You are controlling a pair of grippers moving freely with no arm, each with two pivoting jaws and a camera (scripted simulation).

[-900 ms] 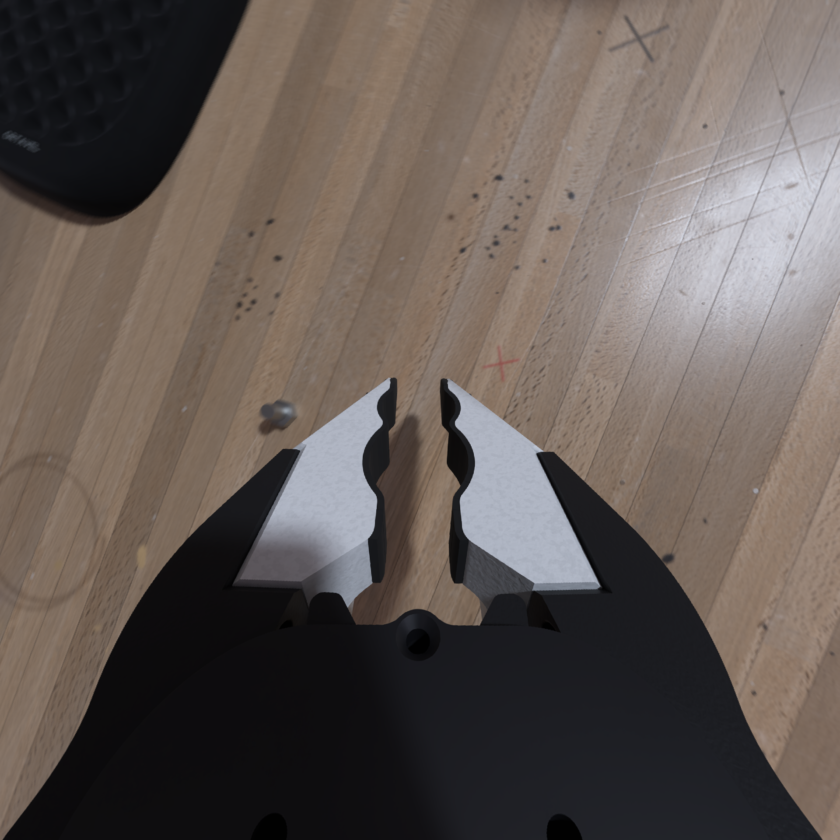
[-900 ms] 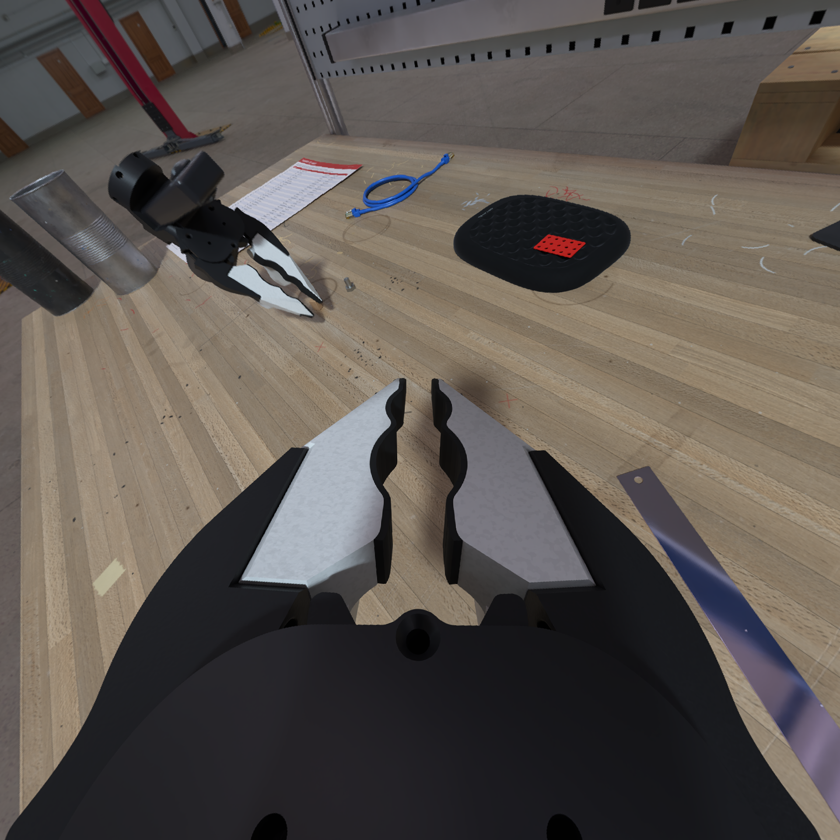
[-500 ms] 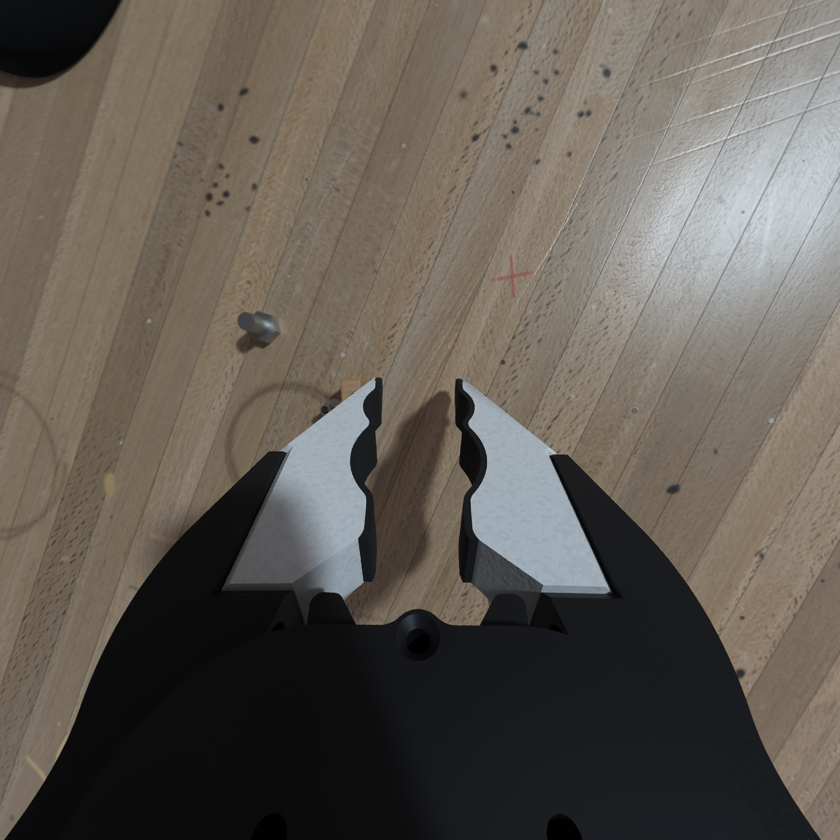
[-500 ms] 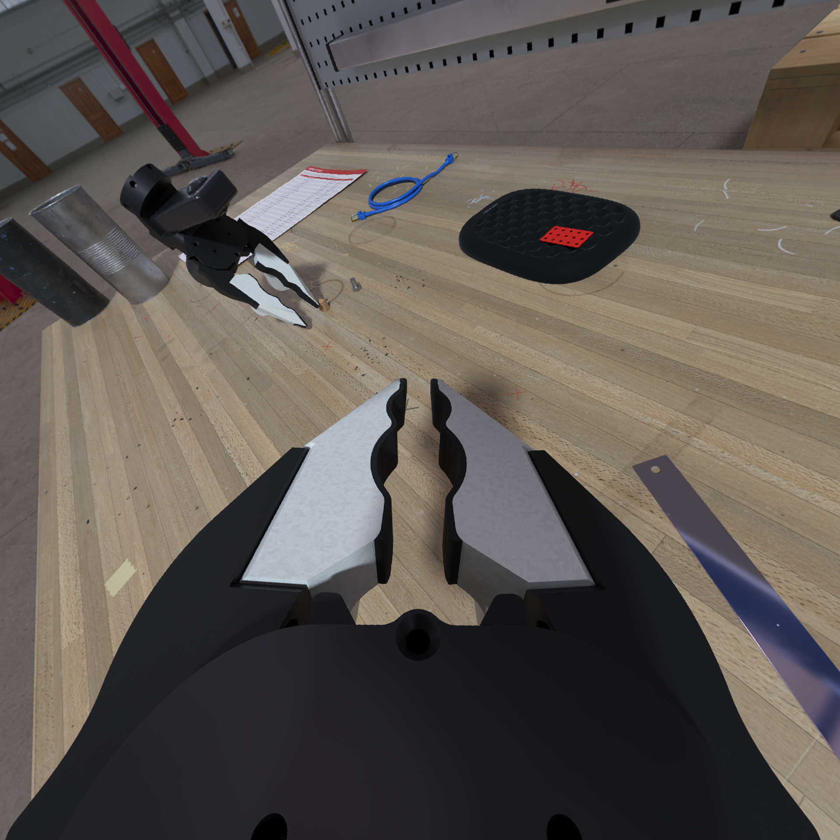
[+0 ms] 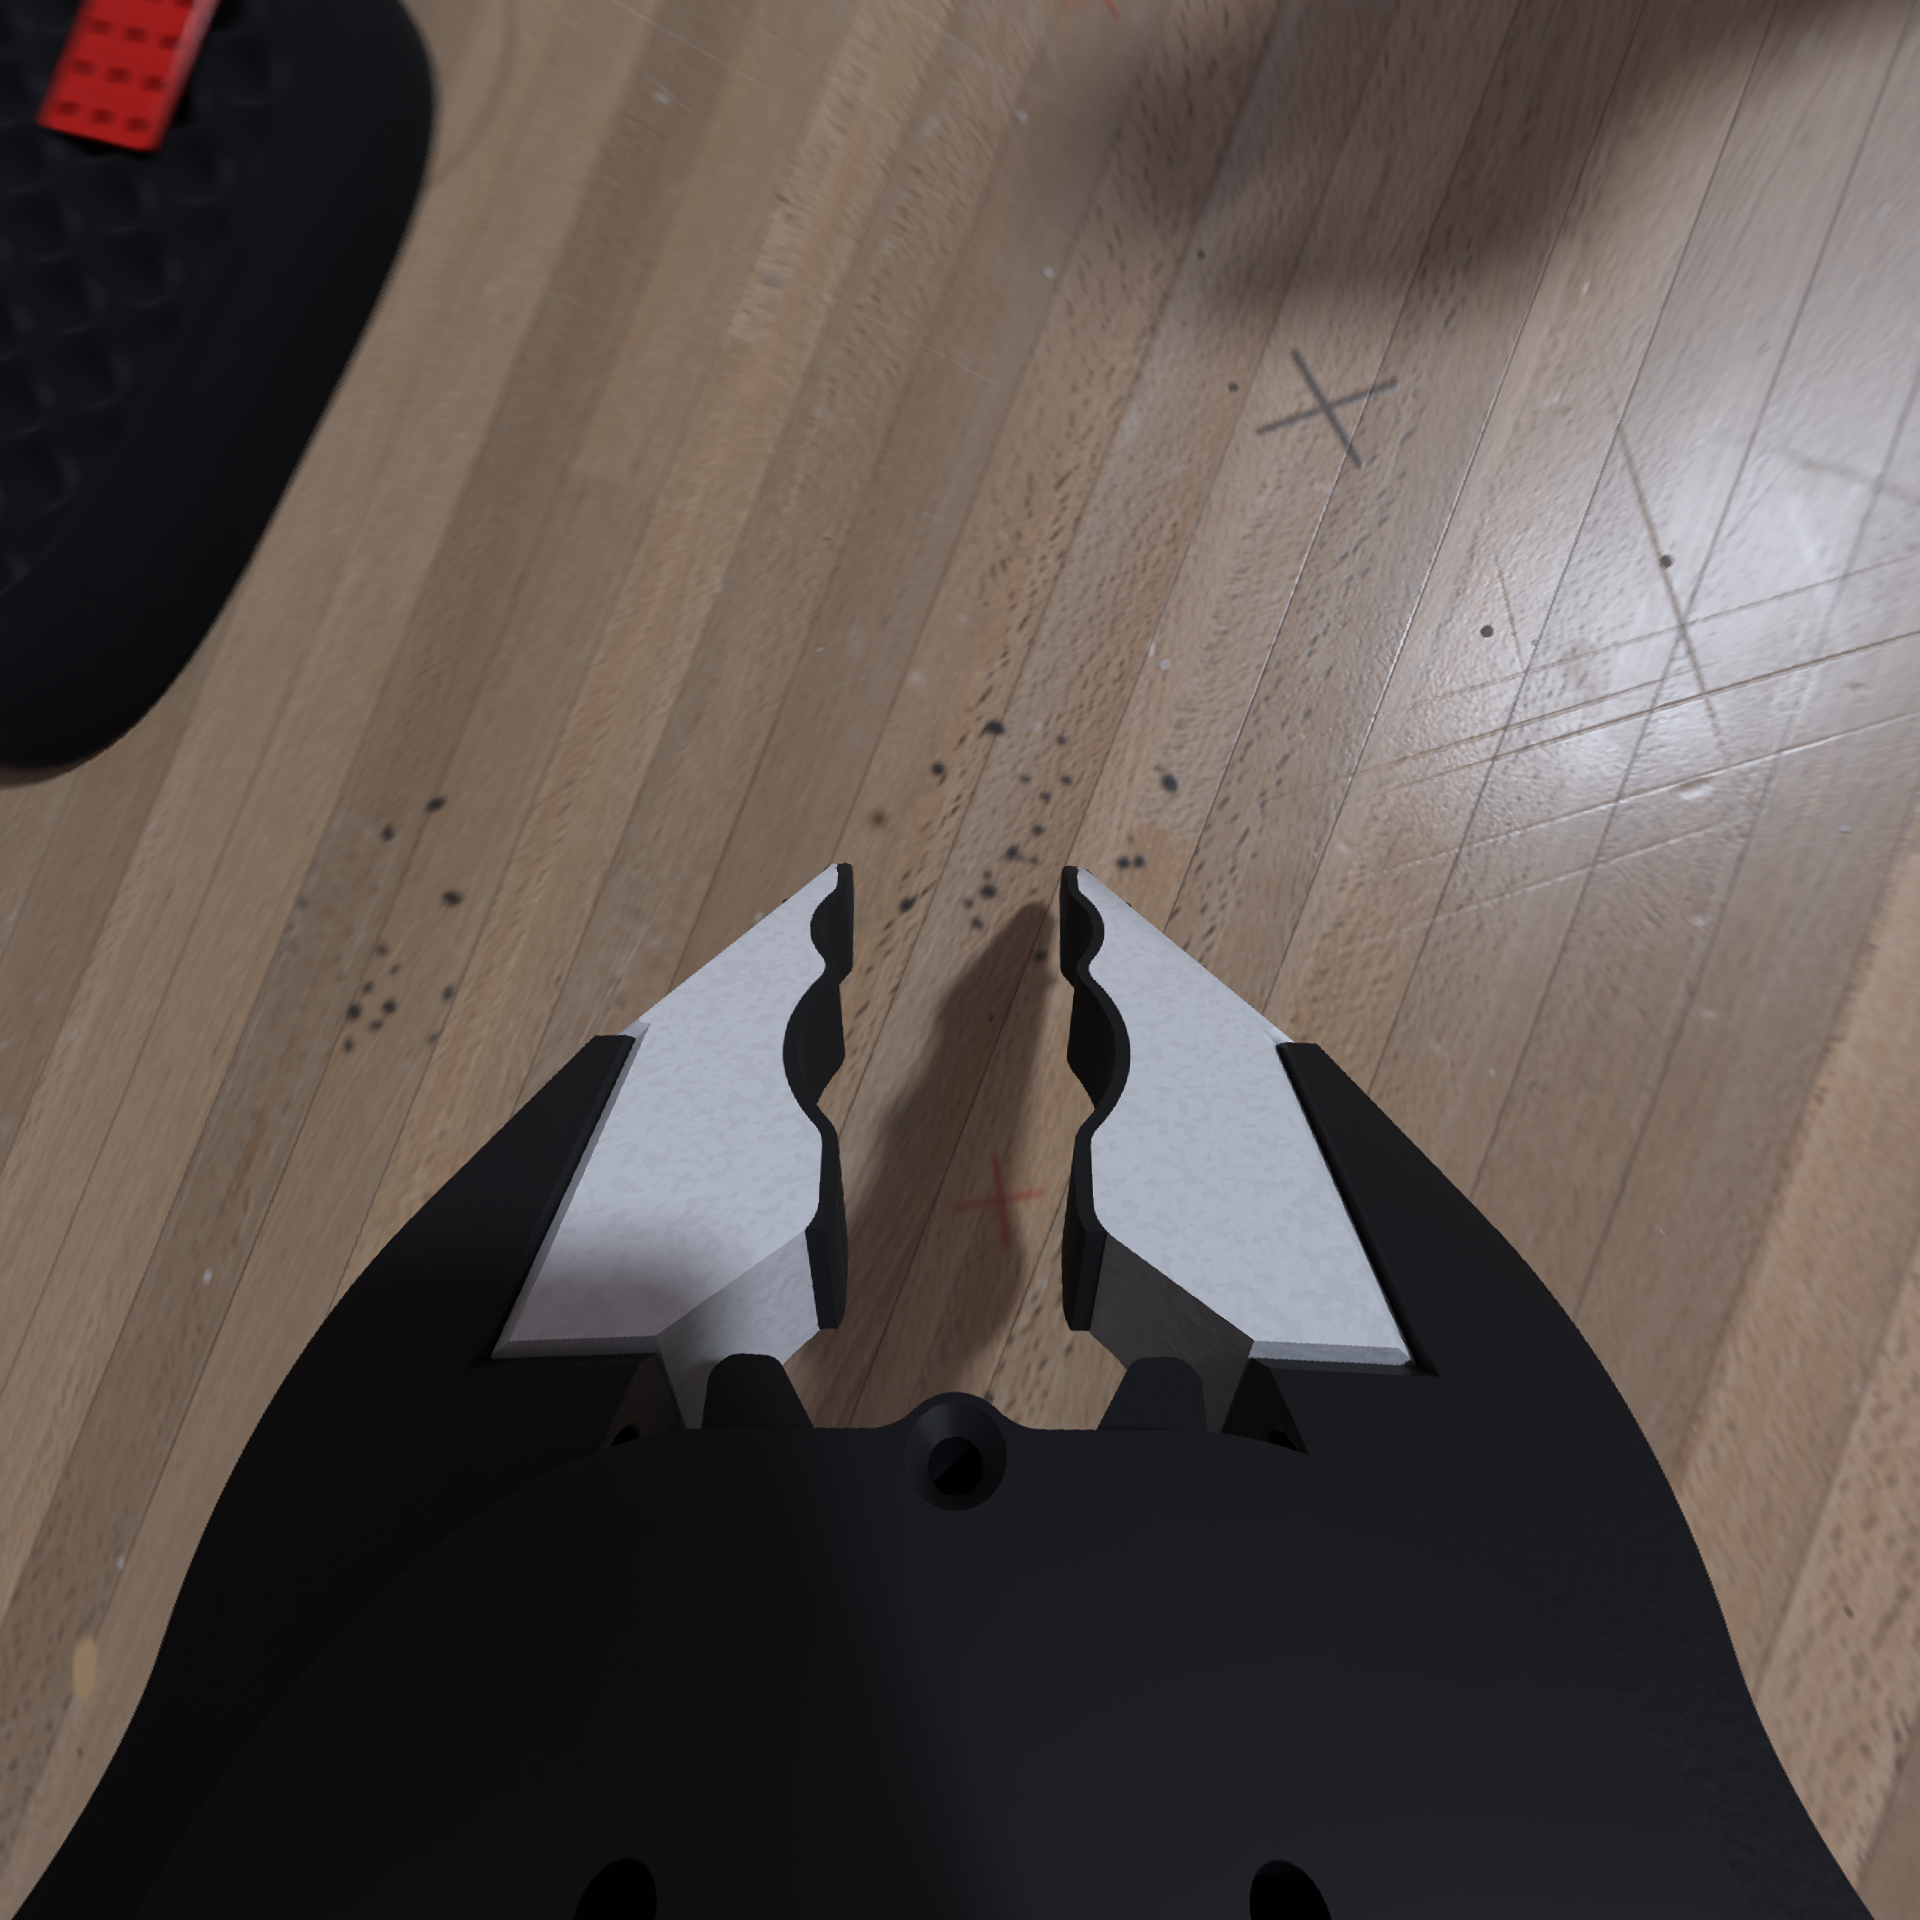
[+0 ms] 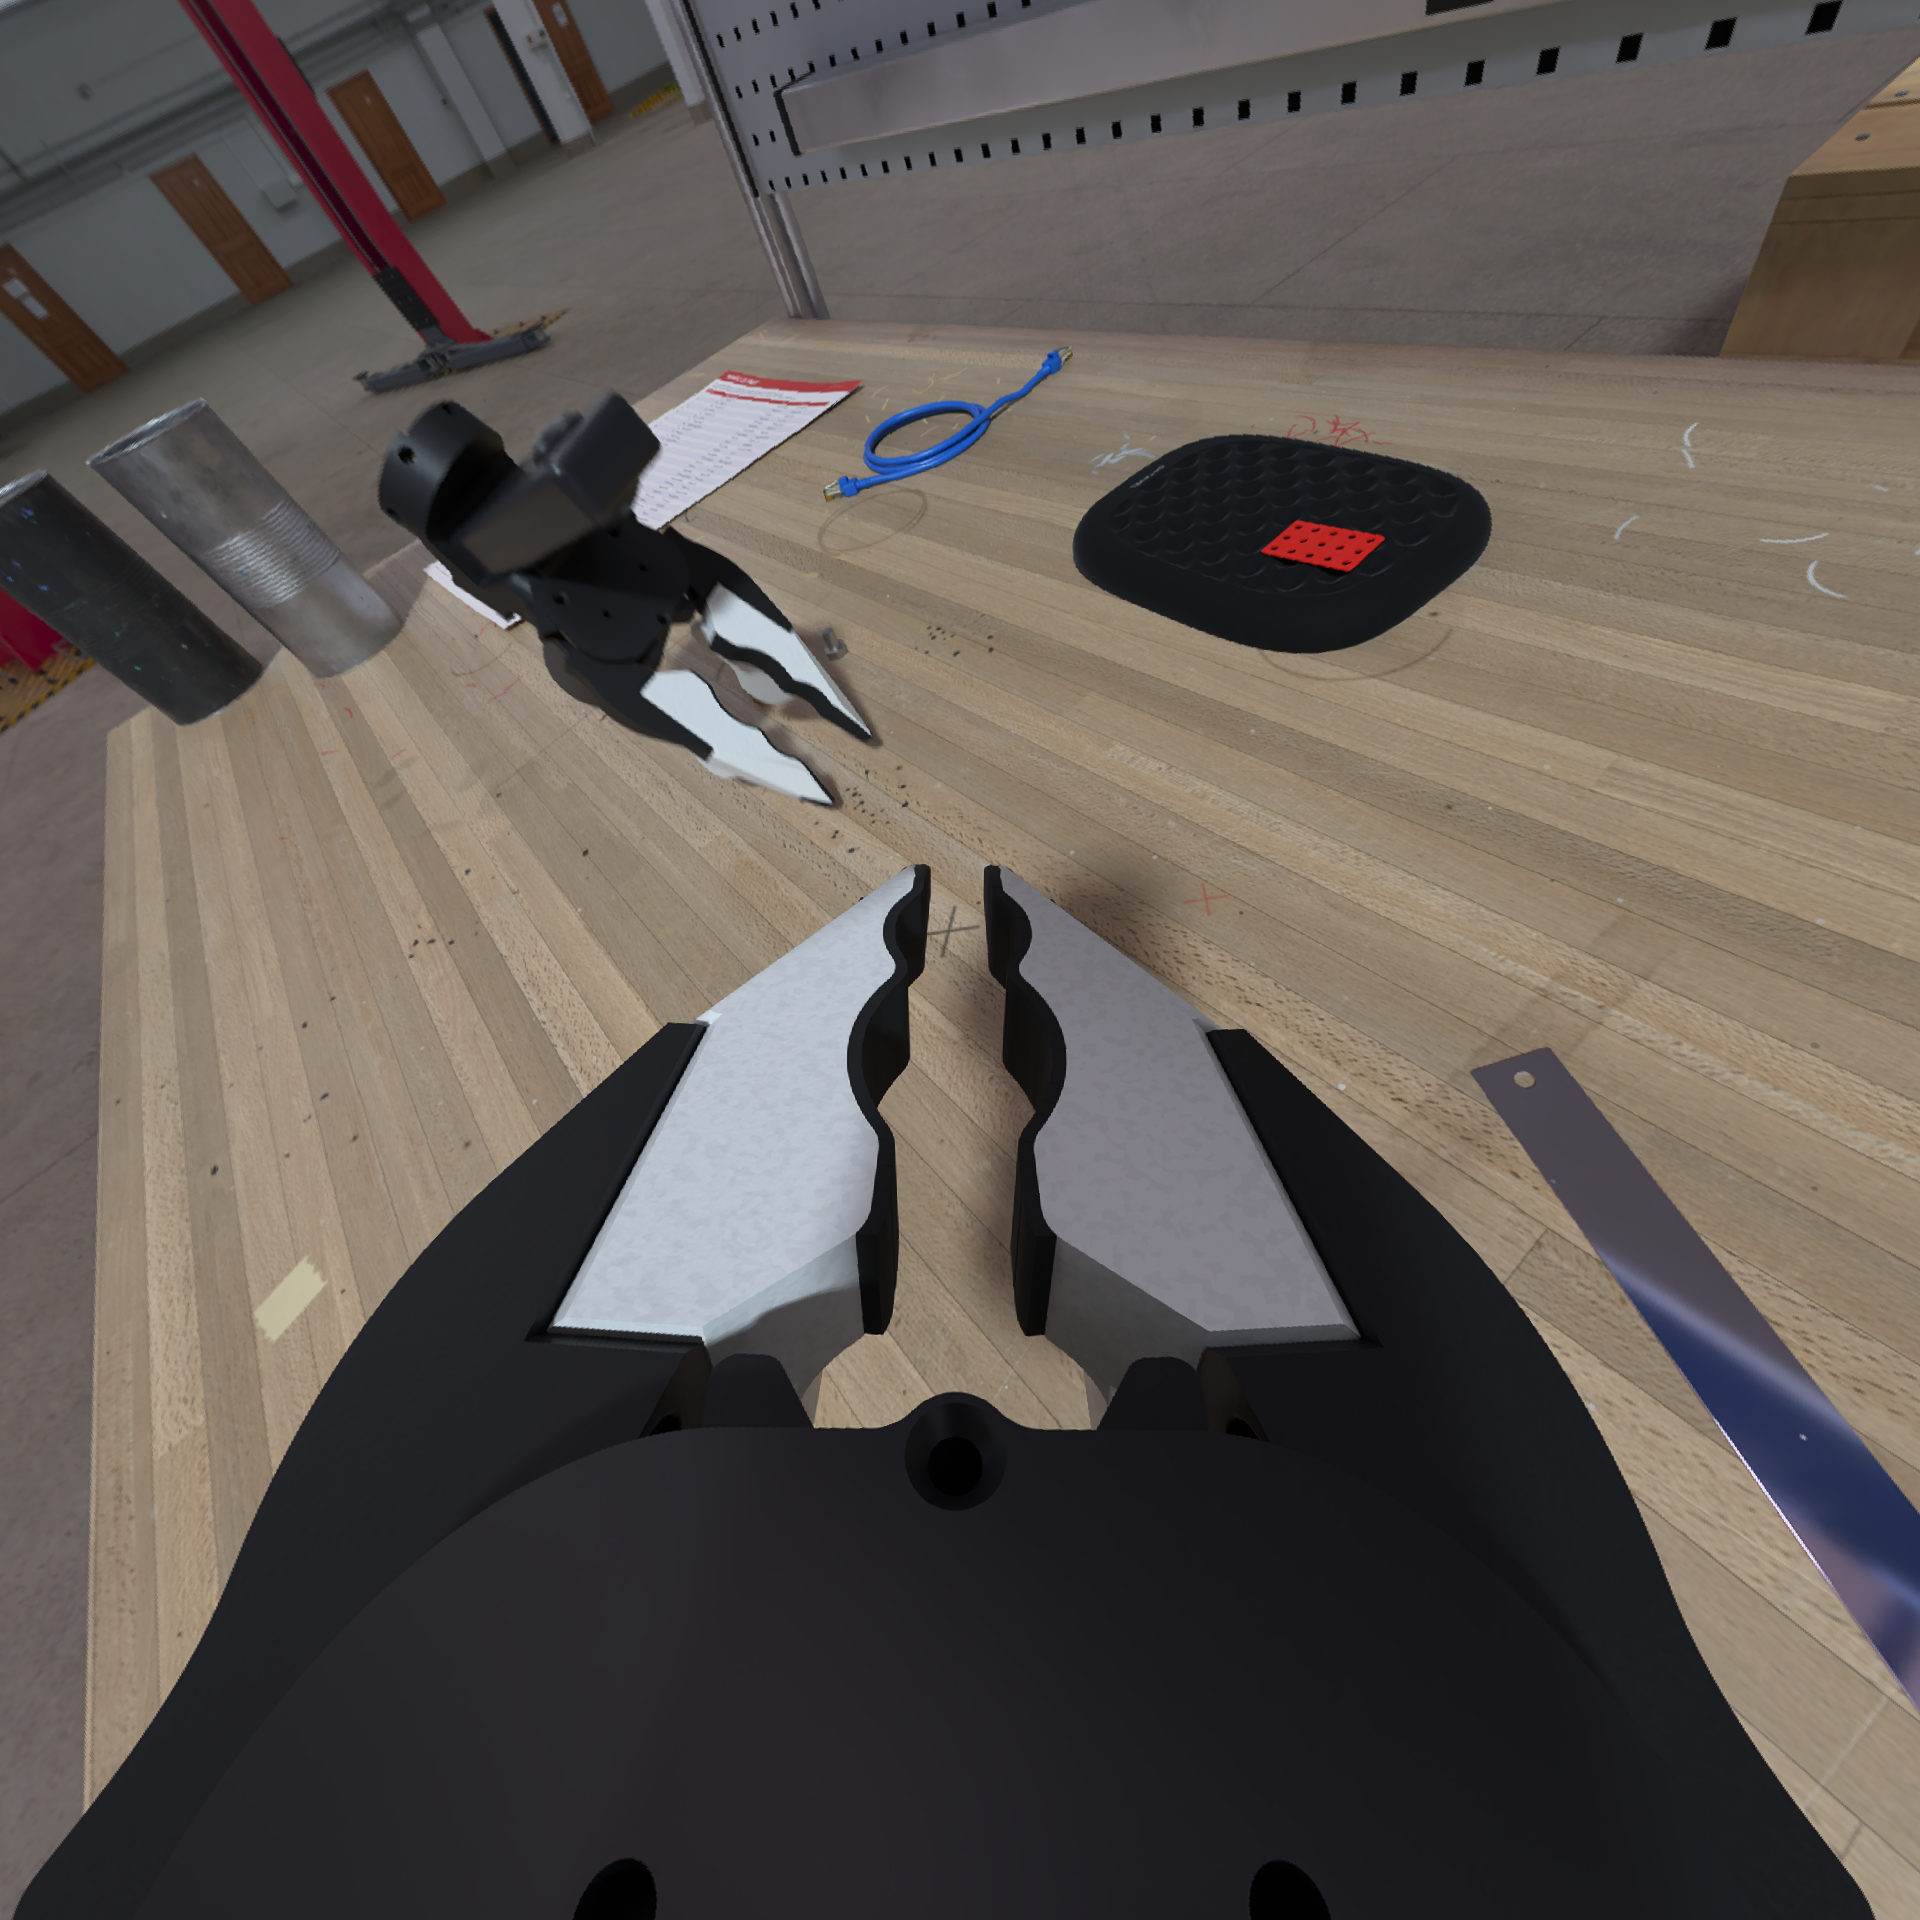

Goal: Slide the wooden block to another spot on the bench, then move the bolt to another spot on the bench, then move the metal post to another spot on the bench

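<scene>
So the left gripper (image 5: pixel 956 883) hangs over bare bench (image 5: pixel 1351 935) planks with its fingers spread and nothing between them, just wood grain, some dark specks and a little red cross mark under the gap. A black mat (image 5: pixel 156 416) with a red plate (image 5: pixel 120 73) on it sits off to its upper left, well apart.

From the right wrist view you can see that same left gripper (image 6: pixel 831 758) tilted down toward the bench, a bit blurry. The bolt (image 6: pixel 834 644) lies on the wood just past its far fingertip, near but I can't tell if it's touching. No wooden block that I can make out in either view.

The right gripper (image 6: pixel 956 883) has its fingers only narrowly parted, holding nothing, hovering above the planks near a pencilled cross.

Two posts stand tilted-looking at the left end of the bench: a silver metal post (image 6: pixel 249 540) and a dark one (image 6: pixel 114 603) just beside it. Further back there's a sheet of paper (image 6: pixel 748 426), a blue cable (image 6: pixel 945 431) coiled up, and the mat (image 6: pixel 1174 540) with the red plate (image 6: pixel 1322 545). A steel ruler (image 6: pixel 1683 1309) lies off to the right.
</scene>
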